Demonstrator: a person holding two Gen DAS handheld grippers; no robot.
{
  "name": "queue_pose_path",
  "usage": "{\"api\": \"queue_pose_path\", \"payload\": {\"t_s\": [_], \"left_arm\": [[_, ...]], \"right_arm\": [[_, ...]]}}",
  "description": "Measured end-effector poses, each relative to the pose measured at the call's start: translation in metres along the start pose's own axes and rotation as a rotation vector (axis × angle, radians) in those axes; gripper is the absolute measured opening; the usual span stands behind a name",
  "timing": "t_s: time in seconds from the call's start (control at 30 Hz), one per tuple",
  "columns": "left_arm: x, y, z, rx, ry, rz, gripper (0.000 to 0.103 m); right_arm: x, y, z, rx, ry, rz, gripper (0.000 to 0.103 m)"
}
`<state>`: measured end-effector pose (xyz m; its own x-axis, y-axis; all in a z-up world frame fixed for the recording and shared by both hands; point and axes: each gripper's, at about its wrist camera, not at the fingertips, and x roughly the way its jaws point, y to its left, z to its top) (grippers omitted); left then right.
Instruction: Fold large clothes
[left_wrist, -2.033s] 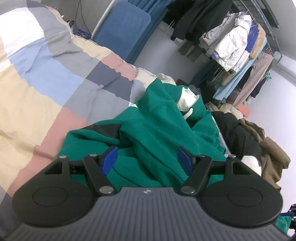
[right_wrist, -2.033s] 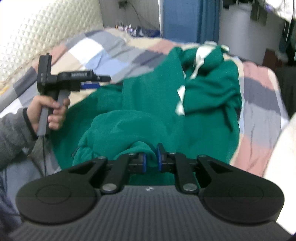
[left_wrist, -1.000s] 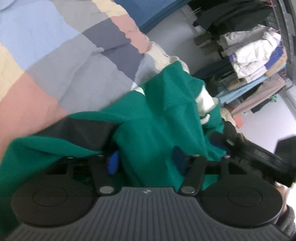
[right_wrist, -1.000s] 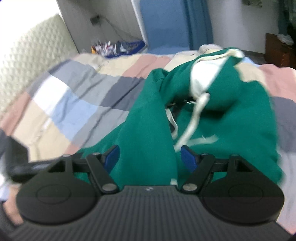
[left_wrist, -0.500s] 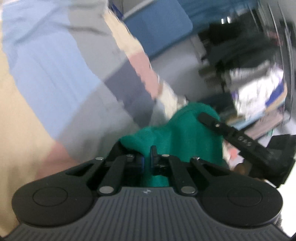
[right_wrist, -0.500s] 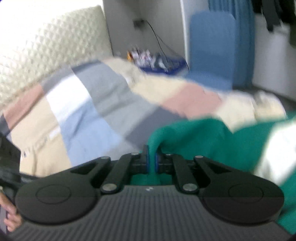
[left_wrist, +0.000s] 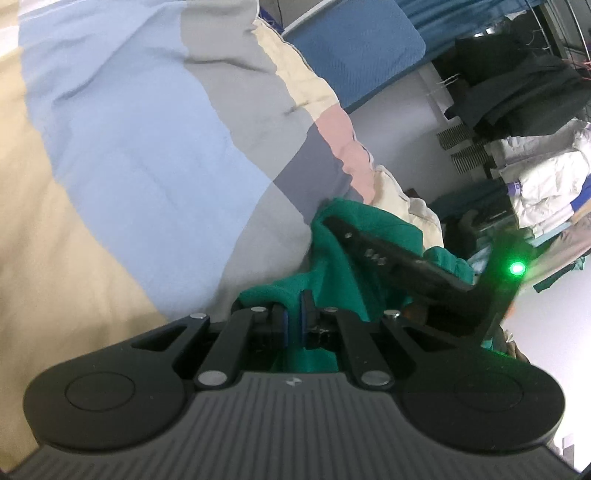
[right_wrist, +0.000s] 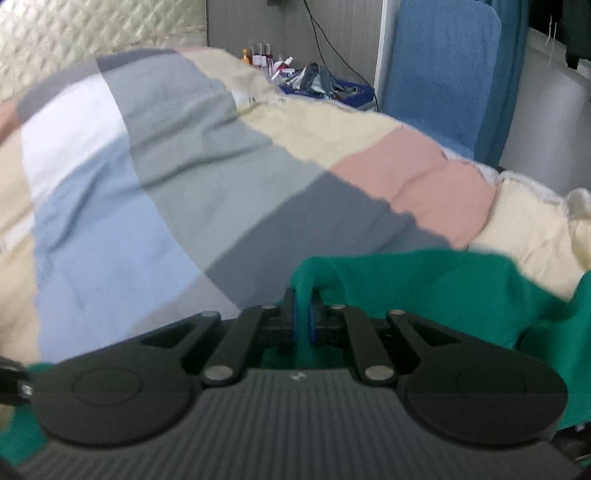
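From the left wrist, the left tool (left_wrist: 293, 320) was clenched on a thin fold of the green garment (left_wrist: 332, 258) over the patchwork quilt (left_wrist: 129, 166); so little cloth could have slipped free. From the right wrist, the right tool (right_wrist: 303, 314) pinched another ridge of the garment; uneven pulling might have twisted it.

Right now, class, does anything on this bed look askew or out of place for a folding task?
Yes. The green garment is bunched near the edge of the patchwork quilt, not spread flat. The left gripper and right gripper each pinch a fold of it.
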<state>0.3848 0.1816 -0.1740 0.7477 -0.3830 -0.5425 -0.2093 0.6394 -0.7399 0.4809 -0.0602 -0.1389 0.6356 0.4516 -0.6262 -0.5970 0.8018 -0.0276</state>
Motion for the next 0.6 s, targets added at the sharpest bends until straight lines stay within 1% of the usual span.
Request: {"api": "queue_pose_path", "payload": {"t_s": [0.03, 0.07, 0.1, 0.13, 0.17, 0.2, 0.23, 0.27, 0.3, 0.33, 0.37, 0.4, 0.47, 0.53, 0.6], "left_arm": [[0.001, 0.0, 0.0, 0.0, 0.004, 0.0, 0.01], [0.003, -0.001, 0.0, 0.005, 0.006, 0.001, 0.014], [0.003, -0.003, 0.0, 0.023, 0.013, 0.001, 0.024], [0.001, -0.008, -0.001, 0.055, 0.018, 0.004, 0.03], [-0.007, -0.011, -0.005, 0.089, 0.017, 0.008, 0.042], [-0.011, -0.017, -0.008, 0.121, 0.01, 0.014, 0.049], [-0.014, -0.023, -0.01, 0.152, 0.001, 0.032, 0.051], [-0.018, -0.028, -0.013, 0.169, -0.012, 0.06, 0.052], [-0.024, -0.034, -0.015, 0.183, -0.028, 0.082, 0.053], [-0.031, -0.041, -0.018, 0.21, -0.047, 0.086, 0.055], [-0.039, -0.047, -0.022, 0.243, -0.067, 0.09, 0.058], [-0.046, -0.054, -0.026, 0.279, -0.087, 0.11, 0.062], [-0.061, -0.066, -0.035, 0.343, -0.126, 0.152, 0.063], [-0.076, -0.075, -0.043, 0.372, -0.156, 0.153, 0.063], [-0.089, -0.084, -0.05, 0.389, -0.169, 0.14, 0.063]], "right_arm": [[0.002, 0.001, -0.003, 0.005, 0.004, -0.005, 0.01], [0.001, 0.002, -0.003, 0.011, -0.003, -0.008, 0.01], [-0.001, 0.002, -0.002, 0.023, -0.007, -0.008, 0.011], [-0.005, 0.001, -0.002, 0.053, -0.012, 0.001, 0.011], [-0.008, -0.001, -0.001, 0.079, -0.012, 0.012, 0.014], [-0.014, -0.004, -0.001, 0.115, -0.006, 0.025, 0.017], [-0.016, -0.008, 0.0, 0.147, 0.005, 0.039, 0.025], [-0.021, -0.01, -0.001, 0.17, 0.014, 0.05, 0.04], [-0.029, -0.012, -0.004, 0.188, 0.017, 0.051, 0.046], [-0.039, -0.012, -0.006, 0.197, 0.012, 0.047, 0.052], [-0.05, -0.013, -0.009, 0.196, 0.007, 0.045, 0.052], [-0.061, -0.013, -0.012, 0.197, 0.003, 0.04, 0.052], [-0.086, -0.013, -0.019, 0.21, 0.002, 0.028, 0.052], [-0.114, -0.01, -0.027, 0.206, -0.017, 0.024, 0.052], [-0.143, -0.007, -0.038, 0.213, -0.047, 0.04, 0.052]]}}
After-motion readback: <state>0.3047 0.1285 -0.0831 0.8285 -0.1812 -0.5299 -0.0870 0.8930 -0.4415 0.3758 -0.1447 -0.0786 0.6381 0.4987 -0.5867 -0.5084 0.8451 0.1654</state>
